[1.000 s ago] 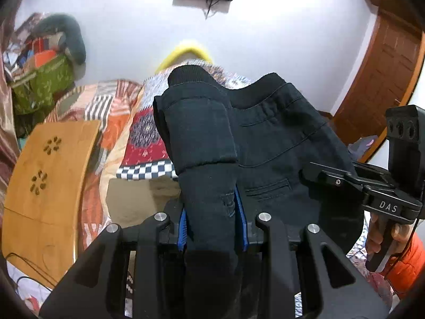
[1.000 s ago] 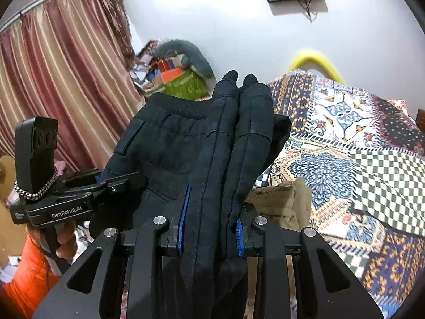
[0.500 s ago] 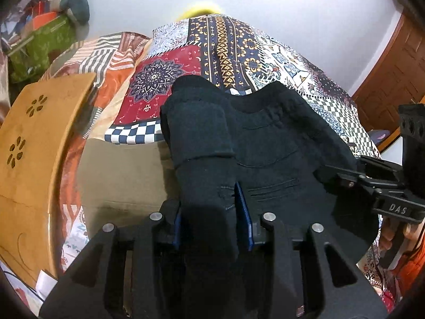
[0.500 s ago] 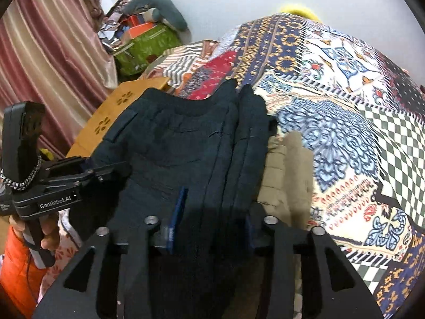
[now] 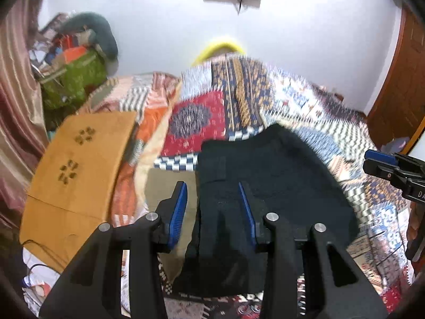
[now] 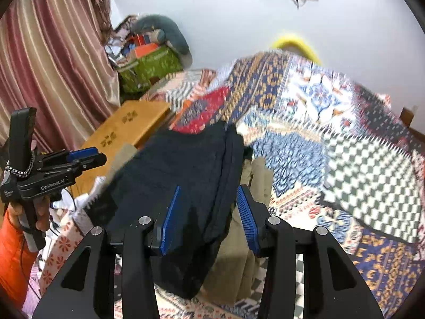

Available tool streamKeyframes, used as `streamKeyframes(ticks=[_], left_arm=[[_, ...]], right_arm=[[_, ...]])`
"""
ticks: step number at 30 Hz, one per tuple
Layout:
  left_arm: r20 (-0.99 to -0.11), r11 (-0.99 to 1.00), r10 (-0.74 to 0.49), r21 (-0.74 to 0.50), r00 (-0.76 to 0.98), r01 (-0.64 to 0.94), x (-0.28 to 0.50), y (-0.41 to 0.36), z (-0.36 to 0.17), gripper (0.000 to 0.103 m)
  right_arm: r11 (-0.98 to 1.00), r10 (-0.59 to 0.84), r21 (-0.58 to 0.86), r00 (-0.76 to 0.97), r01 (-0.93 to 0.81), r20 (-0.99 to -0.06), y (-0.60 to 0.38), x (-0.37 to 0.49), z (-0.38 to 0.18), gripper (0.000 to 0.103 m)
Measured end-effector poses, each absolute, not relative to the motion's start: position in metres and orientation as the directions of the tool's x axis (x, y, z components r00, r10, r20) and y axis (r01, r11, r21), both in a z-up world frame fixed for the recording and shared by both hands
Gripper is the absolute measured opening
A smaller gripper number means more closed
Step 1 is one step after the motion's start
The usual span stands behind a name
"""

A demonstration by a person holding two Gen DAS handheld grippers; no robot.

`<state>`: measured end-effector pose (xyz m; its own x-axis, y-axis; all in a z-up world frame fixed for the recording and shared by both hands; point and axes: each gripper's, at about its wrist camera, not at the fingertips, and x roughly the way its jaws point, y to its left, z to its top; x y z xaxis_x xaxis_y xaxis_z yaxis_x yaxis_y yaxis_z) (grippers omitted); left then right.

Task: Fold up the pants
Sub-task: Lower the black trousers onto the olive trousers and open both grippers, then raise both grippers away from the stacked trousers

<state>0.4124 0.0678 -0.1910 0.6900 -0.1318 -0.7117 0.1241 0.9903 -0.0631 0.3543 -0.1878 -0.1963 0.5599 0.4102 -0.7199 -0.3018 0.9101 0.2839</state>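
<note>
Two grippers released, jaws just been opening. Patchwork bedspread (image 5: 265,90) fills the frame; dark folded pants (image 5: 265,186) lie on it at 6 o'clock, atop khaki garment (image 6: 239,260). Wooden lap table (image 5: 79,159) at 9 o'clock. Left gripper (image 5: 212,207) and right gripper (image 6: 207,212) straddle pants edges, pads clear of fabric.

Patchwork-quilted bed (image 5: 265,90), olive-tan garment (image 6: 239,260) spread on it under folded dark pants (image 5: 265,186).

Bright, even room light; motion blur smears the bedspread (image 5: 305,101); fisheye-bent edges.
</note>
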Motion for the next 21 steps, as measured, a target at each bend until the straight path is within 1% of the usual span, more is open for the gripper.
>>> streamKeyframes(ticks=[4,7,12,15,16,17,18,19,21], left_arm=[[-0.634,0.989,-0.146,-0.077,0.759,0.126,0.372,0.060,-0.148,0.038],[-0.564,0.990,-0.135,-0.048,0.814,0.131,0.337,0.049,-0.114,0.038],[-0.438,0.992,-0.119,-0.022,0.891,0.122,0.274,0.036,-0.062,0.038],[-0.371,0.992,-0.121,-0.023,0.921,0.122,0.238,0.031,-0.037,0.038],[-0.352,0.992,-0.121,-0.023,0.928,0.120,0.227,0.030,-0.030,0.038],[-0.324,0.993,-0.120,-0.024,0.938,0.118,0.213,0.029,-0.022,0.038],[-0.306,0.993,-0.121,-0.025,0.944,0.119,0.203,0.028,-0.017,0.038],[-0.283,0.992,-0.122,-0.025,0.951,0.120,0.190,0.027,-0.010,0.038],[-0.255,0.993,-0.117,-0.021,0.960,0.116,0.172,0.024,-0.003,0.038]], right_arm=[[0.909,0.415,0.269,0.625,-0.320,-0.661,-0.191,0.328,-0.155,0.040],[0.905,0.423,0.256,0.666,-0.339,-0.614,-0.191,0.310,-0.127,0.040],[0.898,0.441,0.235,0.740,-0.373,-0.509,-0.190,0.262,-0.076,0.041],[0.890,0.456,0.231,0.771,-0.393,-0.445,-0.189,0.231,-0.049,0.041],[0.888,0.459,0.215,0.792,-0.406,-0.403,-0.189,0.209,-0.032,0.041],[0.888,0.459,0.215,0.792,-0.406,-0.403,-0.189,0.209,-0.032,0.041],[0.887,0.461,0.192,0.812,-0.419,-0.358,-0.187,0.186,-0.017,0.041],[0.887,0.461,0.192,0.812,-0.419,-0.358,-0.187,0.186,-0.017,0.041],[0.887,0.461,0.175,0.827,-0.427,-0.321,-0.185,0.167,-0.007,0.041]])
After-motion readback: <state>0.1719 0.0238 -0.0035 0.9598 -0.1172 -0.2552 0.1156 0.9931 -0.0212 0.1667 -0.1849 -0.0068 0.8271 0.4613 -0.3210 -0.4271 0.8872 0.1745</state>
